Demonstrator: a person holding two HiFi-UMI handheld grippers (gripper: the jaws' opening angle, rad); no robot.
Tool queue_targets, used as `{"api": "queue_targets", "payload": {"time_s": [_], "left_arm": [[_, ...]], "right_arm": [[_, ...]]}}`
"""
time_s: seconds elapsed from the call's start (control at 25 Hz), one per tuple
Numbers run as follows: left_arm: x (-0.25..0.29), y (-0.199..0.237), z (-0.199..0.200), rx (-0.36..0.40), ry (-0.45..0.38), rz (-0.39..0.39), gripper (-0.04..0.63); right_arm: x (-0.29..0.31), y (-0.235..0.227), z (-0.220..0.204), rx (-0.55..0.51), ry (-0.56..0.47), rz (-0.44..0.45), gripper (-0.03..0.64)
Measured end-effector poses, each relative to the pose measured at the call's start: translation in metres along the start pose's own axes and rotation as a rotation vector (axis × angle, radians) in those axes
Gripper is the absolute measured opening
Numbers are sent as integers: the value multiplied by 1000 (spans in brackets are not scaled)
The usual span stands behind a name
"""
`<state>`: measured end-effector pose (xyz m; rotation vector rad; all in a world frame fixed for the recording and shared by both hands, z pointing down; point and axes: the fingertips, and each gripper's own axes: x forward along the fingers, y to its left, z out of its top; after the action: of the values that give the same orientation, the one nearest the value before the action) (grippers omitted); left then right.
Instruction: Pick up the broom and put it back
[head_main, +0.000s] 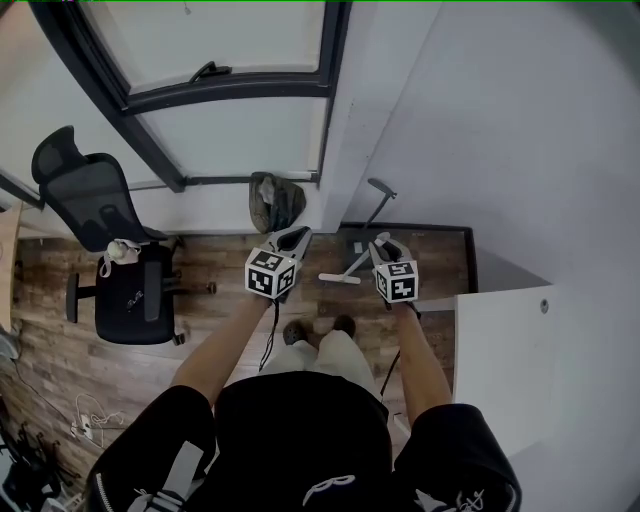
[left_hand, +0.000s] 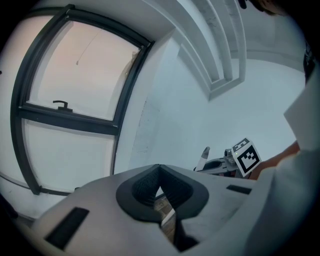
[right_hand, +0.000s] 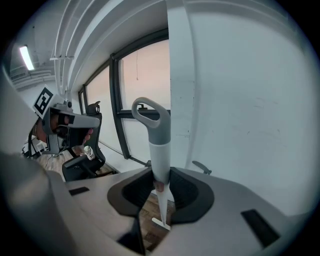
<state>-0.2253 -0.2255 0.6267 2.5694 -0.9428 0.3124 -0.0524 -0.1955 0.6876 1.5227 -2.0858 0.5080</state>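
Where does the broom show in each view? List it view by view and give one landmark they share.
Head view: the broom is centre right, slanting down-left from the right gripper.
Left gripper view: lower right, only a slim pale stick rising at the right gripper's front, likely the handle.
Right gripper view: centre, upright, clamped between the jaws.
Shared landmark: the dark window frame.

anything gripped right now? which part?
Right gripper clamps the white broom with grey loop handle on its upper shaft, just below that handle. Left gripper is shut, holding nothing.
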Motion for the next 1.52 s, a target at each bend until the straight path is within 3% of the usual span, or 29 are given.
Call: {"api": "queue_targets", "payload": {"time_s": [0.48, 1.52], "left_arm": [[35, 27, -25, -20, 85, 35, 17], [138, 95, 20, -55, 95, 94, 17]], "right_arm": [[79, -11, -36, 16, 112, 55, 115], [215, -69, 39, 85, 102, 117, 115]]}}
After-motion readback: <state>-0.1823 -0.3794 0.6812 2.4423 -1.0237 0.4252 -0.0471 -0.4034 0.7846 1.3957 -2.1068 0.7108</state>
